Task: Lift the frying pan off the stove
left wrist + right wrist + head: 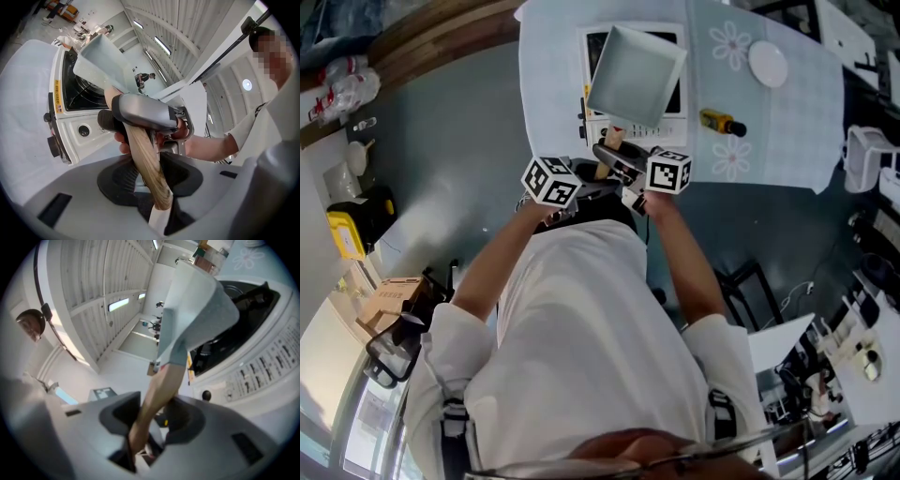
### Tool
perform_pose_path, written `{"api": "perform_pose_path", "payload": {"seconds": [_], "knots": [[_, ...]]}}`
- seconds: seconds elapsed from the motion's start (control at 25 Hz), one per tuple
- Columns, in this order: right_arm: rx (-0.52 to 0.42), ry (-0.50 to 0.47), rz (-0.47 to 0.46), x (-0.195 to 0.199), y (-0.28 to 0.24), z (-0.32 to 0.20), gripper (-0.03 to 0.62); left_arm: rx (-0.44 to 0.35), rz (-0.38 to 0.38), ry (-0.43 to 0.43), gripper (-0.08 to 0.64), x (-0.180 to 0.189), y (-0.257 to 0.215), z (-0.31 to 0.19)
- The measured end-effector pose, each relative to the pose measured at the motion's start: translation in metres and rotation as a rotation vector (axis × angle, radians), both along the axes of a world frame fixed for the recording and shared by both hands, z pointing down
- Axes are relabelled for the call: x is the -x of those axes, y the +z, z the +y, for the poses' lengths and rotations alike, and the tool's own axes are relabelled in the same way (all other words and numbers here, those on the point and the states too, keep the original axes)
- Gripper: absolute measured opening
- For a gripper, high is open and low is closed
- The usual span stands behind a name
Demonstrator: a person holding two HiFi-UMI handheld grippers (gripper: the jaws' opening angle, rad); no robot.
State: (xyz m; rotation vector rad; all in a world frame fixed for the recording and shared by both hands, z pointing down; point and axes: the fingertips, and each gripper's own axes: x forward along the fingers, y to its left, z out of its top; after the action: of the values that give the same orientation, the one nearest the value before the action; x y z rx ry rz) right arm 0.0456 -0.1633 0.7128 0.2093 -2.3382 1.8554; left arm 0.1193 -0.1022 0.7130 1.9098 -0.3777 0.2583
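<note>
No legible text anywhere.
The stove point(93, 136) has a yellow label point(58, 96) and panel print point(262, 366), both too small to read; the cubes point(551, 181) carry only square markers.

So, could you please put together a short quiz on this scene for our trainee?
1. True or false: the frying pan lies flat on the stove.
2. Which part of the pan do the left gripper and right gripper clamp? A rim, B wooden handle, C base.
3. Fill in: the pan's shape is ____.
Key: 1 false, it is raised and tilted; 2 B; 3 square.
</note>
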Motion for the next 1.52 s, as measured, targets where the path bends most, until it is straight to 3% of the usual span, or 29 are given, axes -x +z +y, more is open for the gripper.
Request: {"api": "perform_pose_path", "payload": {"seconds": [1.52], "knots": [[-0.111,0.062,-0.026,0.032,-0.096,0.163,0.169,-0.104,0.042,0.045,0.163,0.036,-0.09,0.167]]}}
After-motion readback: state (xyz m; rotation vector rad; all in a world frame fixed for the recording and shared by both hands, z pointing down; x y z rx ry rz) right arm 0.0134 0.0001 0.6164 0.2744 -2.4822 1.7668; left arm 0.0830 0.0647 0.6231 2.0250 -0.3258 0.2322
